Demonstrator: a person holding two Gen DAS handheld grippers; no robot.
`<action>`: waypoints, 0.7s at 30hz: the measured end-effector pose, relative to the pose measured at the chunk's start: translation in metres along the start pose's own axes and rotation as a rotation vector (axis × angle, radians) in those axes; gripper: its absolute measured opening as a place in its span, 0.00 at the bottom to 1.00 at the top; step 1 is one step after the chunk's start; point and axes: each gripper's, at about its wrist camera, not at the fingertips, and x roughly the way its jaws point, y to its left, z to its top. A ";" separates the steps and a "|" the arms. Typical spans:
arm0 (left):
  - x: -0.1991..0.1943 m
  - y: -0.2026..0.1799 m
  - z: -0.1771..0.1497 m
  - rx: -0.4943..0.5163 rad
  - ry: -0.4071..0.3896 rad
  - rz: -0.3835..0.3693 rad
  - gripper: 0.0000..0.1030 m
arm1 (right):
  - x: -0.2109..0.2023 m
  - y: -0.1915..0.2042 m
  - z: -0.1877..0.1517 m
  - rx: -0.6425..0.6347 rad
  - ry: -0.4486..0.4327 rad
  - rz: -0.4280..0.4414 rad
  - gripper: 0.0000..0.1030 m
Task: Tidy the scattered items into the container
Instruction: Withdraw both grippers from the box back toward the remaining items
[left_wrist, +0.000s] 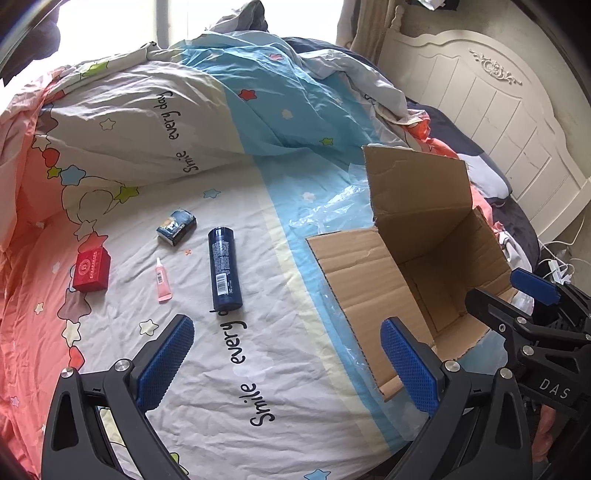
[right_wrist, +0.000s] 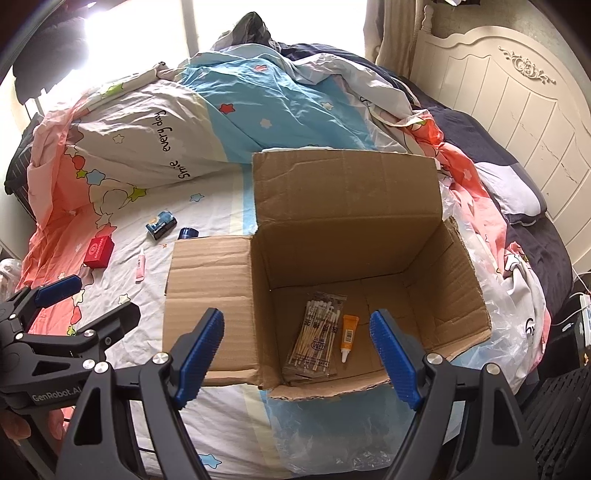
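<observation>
An open cardboard box (right_wrist: 347, 229) stands on the bed; it also shows in the left wrist view (left_wrist: 424, 236). Inside lie a cotton swab packet (right_wrist: 317, 338) and an orange tube (right_wrist: 348, 334). On the quilt to its left lie a dark blue bottle (left_wrist: 223, 268), a pink tube (left_wrist: 162, 282), a red box (left_wrist: 91, 270) and a small blue box (left_wrist: 176, 226). My left gripper (left_wrist: 288, 365) is open and empty, above the quilt near the bottle. My right gripper (right_wrist: 297, 356) is open and empty, above the box's near edge.
A crumpled quilt (left_wrist: 184, 122) is piled up behind the items. A clear plastic bag (right_wrist: 480, 332) lies under and right of the box. A white headboard (right_wrist: 509, 110) stands at the right. Cables and a power strip (right_wrist: 585, 310) lie at the far right.
</observation>
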 end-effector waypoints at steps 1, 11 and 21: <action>0.000 0.002 -0.001 -0.002 0.001 0.004 1.00 | 0.000 0.002 0.000 -0.004 0.000 0.001 0.76; -0.005 0.022 -0.012 -0.023 0.009 0.033 1.00 | 0.001 0.026 0.000 -0.040 0.000 0.022 0.76; -0.019 0.054 -0.026 -0.051 -0.010 0.087 1.00 | -0.001 0.055 -0.002 -0.091 -0.003 0.057 0.76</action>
